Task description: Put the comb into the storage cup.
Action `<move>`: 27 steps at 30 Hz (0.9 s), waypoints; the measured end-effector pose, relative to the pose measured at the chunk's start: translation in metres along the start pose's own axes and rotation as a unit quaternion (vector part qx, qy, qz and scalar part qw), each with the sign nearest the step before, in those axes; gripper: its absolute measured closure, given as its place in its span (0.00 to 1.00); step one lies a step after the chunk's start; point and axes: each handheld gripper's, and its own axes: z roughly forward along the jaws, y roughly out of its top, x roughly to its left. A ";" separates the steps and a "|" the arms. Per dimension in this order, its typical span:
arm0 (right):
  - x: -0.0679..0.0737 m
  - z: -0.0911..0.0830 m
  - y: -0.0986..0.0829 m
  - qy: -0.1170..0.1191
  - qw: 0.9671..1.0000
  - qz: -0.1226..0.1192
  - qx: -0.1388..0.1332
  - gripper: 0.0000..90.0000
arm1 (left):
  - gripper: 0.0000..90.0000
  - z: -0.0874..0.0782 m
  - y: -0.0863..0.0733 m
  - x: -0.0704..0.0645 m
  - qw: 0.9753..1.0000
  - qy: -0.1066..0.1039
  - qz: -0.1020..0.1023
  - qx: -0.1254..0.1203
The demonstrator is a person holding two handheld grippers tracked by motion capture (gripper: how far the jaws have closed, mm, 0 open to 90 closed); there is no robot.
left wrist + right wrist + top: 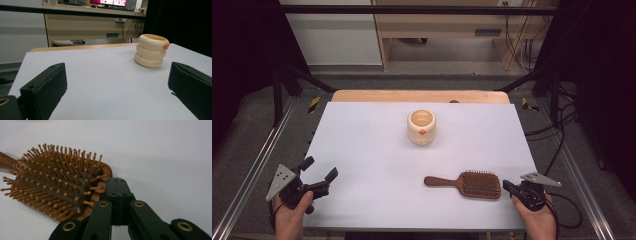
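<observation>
A wooden paddle hairbrush (467,184) lies bristles up at the front right of the white table (372,145), handle pointing left. My right gripper (507,186) is shut, and its tips sit at the right end of the brush head. In the right gripper view the jaws (117,181) are pressed together with nothing between them, right beside the rim of the brush (55,185). A cream cup shaped like stacked rings (421,127), with a small orange mark, stands at the table's middle. My left gripper (319,168) rests open at the front left corner, and the cup (151,51) shows far ahead of its spread jaws (117,85).
A wooden board edge (419,96) runs along the back of the table. Metal rails (257,165) flank both sides, and cables (557,130) lie on the floor at the right. A desk and shelving (87,30) stand beyond the table.
</observation>
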 end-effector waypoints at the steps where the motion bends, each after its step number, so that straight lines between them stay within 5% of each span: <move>1: 0.000 0.001 -0.001 -0.001 1.000 0.003 0.005 1.00 | 0.02 0.000 0.000 0.000 1.000 0.001 -0.001 0.001; 27: 0.004 0.007 -0.002 0.003 0.999 0.006 0.032 1.00 | 0.03 0.002 0.000 -0.002 1.000 0.000 0.007 0.007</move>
